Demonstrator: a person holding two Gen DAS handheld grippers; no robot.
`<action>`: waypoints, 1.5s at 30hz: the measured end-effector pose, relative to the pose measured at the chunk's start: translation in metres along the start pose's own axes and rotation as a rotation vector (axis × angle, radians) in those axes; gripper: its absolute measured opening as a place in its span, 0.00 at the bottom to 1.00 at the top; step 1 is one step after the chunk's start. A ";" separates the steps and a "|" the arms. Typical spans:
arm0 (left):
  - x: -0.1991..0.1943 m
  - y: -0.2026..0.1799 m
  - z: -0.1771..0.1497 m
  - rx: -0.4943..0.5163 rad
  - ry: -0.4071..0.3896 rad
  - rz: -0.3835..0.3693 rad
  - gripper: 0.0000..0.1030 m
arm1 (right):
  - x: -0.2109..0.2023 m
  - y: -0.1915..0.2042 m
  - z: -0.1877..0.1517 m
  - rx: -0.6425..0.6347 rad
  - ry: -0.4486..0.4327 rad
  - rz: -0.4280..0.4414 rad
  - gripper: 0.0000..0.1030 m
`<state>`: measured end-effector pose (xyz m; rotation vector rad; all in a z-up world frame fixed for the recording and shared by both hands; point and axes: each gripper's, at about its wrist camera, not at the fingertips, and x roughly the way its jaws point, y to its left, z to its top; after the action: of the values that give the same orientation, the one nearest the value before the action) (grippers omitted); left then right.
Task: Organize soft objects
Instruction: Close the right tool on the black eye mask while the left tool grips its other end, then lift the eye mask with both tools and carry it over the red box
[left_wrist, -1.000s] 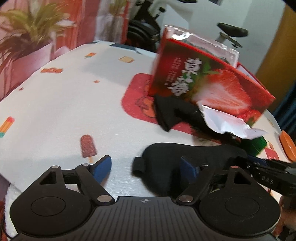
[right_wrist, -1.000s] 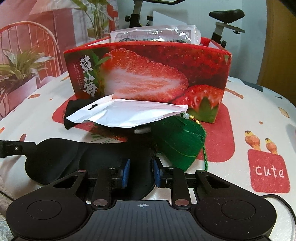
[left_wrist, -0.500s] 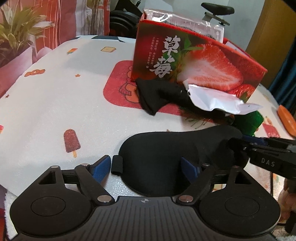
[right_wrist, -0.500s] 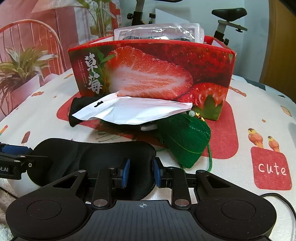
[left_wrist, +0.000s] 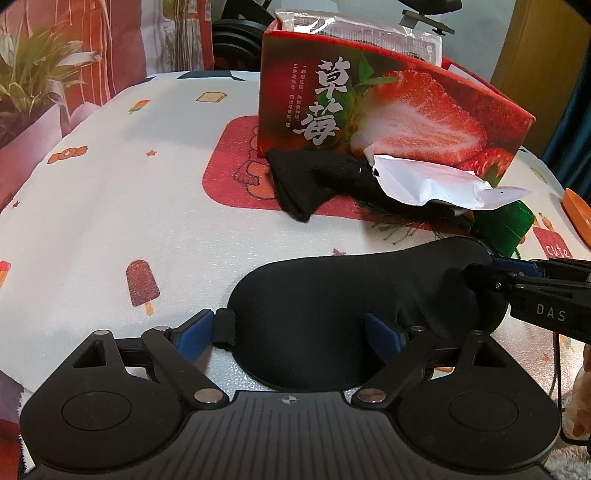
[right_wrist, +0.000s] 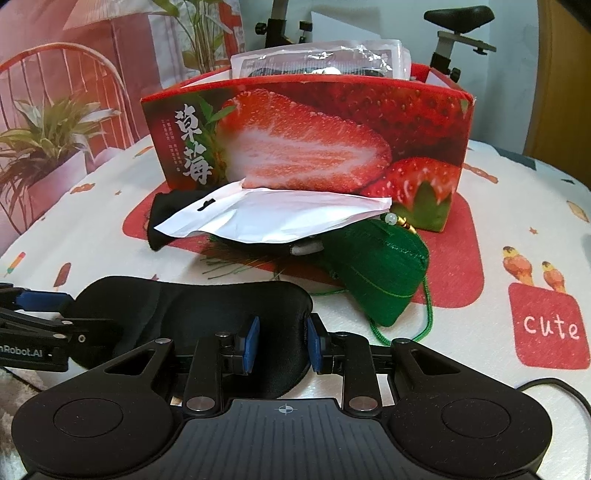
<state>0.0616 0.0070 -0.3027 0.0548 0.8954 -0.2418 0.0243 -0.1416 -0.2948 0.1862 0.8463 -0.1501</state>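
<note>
Left wrist view is showing the left gripper (left_wrist: 290, 338) with its blue pads spread wide; the jaws have just been opening, and one end of the black sleep mask (left_wrist: 354, 295) is lying between them, the left pad just beside the mask's strap loop and the right pad lying against the fabric without squeezing it. Right wrist view is showing the right gripper (right_wrist: 282, 343) pinching the mask's (right_wrist: 192, 306) other end, its narrow-set pads pressing into the soft padded edge. The mask is smooth, matte and contoured, resting flat on the white fleecy tablecloth (left_wrist: 110, 206) printed with ice lollies and red patches. Both grippers are pointing steeply down toward the cloth from opposite ends of the mask. Beyond the mask, a green knitted pouch (right_wrist: 376, 273) with a cord and beads is sitting on the cloth, touching a crinkled white plastic packet (right_wrist: 273, 218) that is lying over a black knit glove (left_wrist: 310, 181). Farther back, a glossy red strawberry box (right_wrist: 314, 136) is standing upright, with clear plastic bags (right_wrist: 321, 59) sticking out of its top.
</note>
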 end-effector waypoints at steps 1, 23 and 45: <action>0.000 0.000 0.000 0.001 0.000 0.001 0.86 | 0.000 0.000 0.000 0.003 0.001 0.004 0.25; -0.004 0.009 0.001 -0.047 -0.051 -0.061 0.28 | -0.009 0.013 0.001 -0.049 -0.034 0.105 0.17; -0.082 0.014 0.064 -0.025 -0.366 -0.121 0.21 | -0.076 0.020 0.092 -0.176 -0.347 0.190 0.12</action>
<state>0.0642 0.0261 -0.1999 -0.0660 0.5379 -0.3413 0.0457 -0.1381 -0.1764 0.0713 0.4891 0.0702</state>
